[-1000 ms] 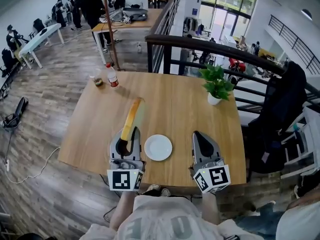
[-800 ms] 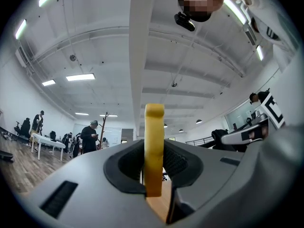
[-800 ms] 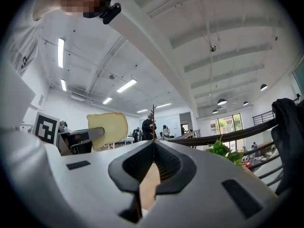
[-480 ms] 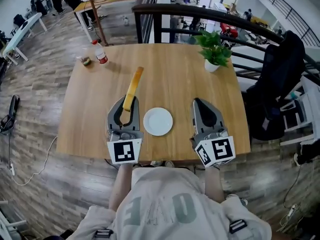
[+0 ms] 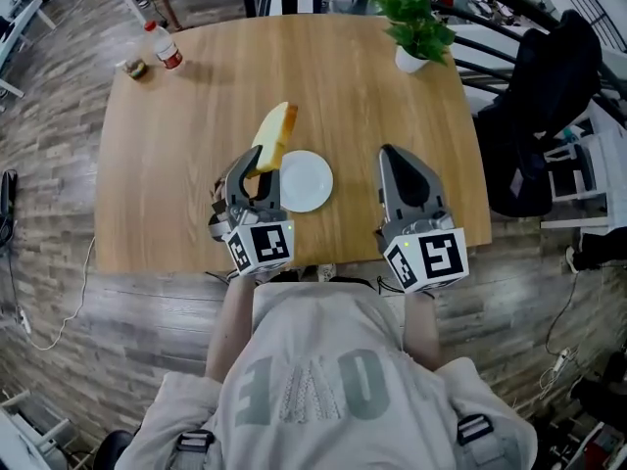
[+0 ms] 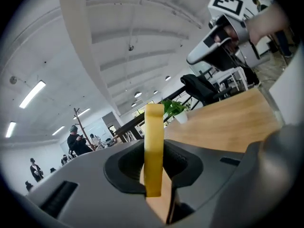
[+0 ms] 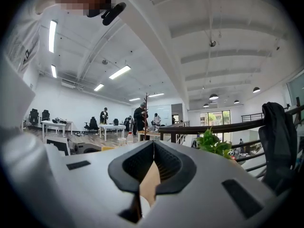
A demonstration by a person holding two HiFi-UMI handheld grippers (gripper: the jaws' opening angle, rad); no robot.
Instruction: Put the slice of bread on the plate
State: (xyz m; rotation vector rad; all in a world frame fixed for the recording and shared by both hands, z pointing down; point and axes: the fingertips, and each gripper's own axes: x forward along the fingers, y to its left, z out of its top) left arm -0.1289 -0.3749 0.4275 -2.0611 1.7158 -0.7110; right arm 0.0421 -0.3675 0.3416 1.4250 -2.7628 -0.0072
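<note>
A slice of bread [image 5: 275, 135], yellow with a brown crust, sticks out past my left gripper [image 5: 254, 167], which is shut on its near end. It slants up and to the right, just left of the white plate's [image 5: 308, 184] far rim, and whether it touches the table or the plate I cannot tell. In the left gripper view the bread [image 6: 154, 127] stands edge-on between the jaws. The plate lies bare on the wooden table [image 5: 176, 164] between both grippers. My right gripper [image 5: 391, 154] rests right of the plate; in its own view the right gripper's [image 7: 153, 142] jaws meet with nothing in them.
A potted plant [image 5: 411, 37] stands at the table's far right. A bottle [image 5: 163, 45] and a small jar [image 5: 133, 68] sit at the far left corner. A chair draped with a black jacket [image 5: 534, 116] stands right of the table. A railing runs behind.
My left gripper has come down and rolled, so the bread now shows its broad face and leans toward the plate. The right gripper has stayed put. The head view has tipped further down.
</note>
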